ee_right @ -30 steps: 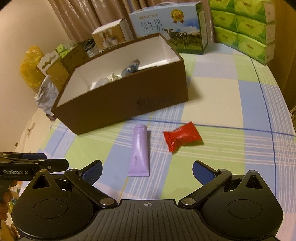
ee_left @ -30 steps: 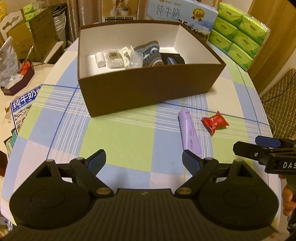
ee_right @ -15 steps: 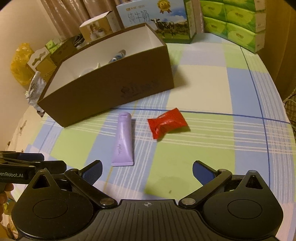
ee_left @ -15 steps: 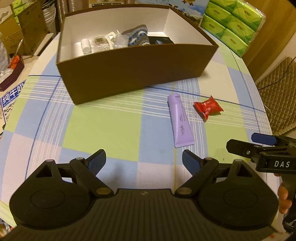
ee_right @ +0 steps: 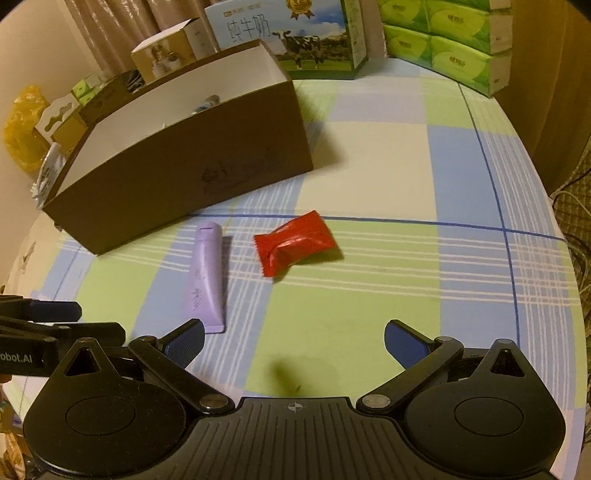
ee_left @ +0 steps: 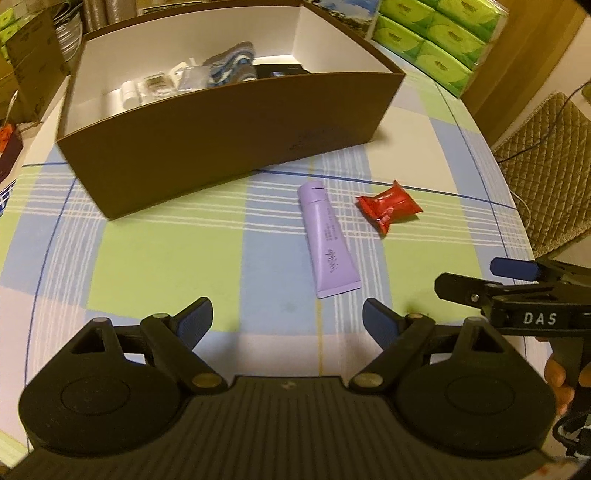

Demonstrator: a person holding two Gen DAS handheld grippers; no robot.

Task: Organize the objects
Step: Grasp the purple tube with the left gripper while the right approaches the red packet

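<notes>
While both grippers tilt down over the checked worktop (ee_left: 155, 258), readable writing is sparse: "DAS" in white letters on the side of the right gripper (ee_right: 293, 341) as the left wrist view catches it, and "obot.AI" on the side of the left gripper (ee_left: 287, 319) at the edge of the right wrist view. The milk carton (ee_right: 295, 33) behind the brown box (ee_left: 229, 140) carries Chinese characters, a gold seal and a picture of cows; the green tissue packs (ee_right: 454, 44) bear small print too fine to read. The purple tube (ee_left: 328, 240) has a dark script line along its body, also illegible.

The tube lies flat on the worktop just in front of the box, cap end toward the box, with the red packet (ee_left: 388, 206) close beside it but apart. In the box lie small bottles and a striped cloth, among other items.

The left gripper's jaws are released and wide, having just narrowed a little, with nothing between them; the tube's flat end lies just ahead of them. The right gripper's jaws also gape with nothing between them, the tube's end next to its left fingertip (ee_right: 186, 341). Part of a hand (ee_left: 554, 373) grips the right tool's handle.
</notes>
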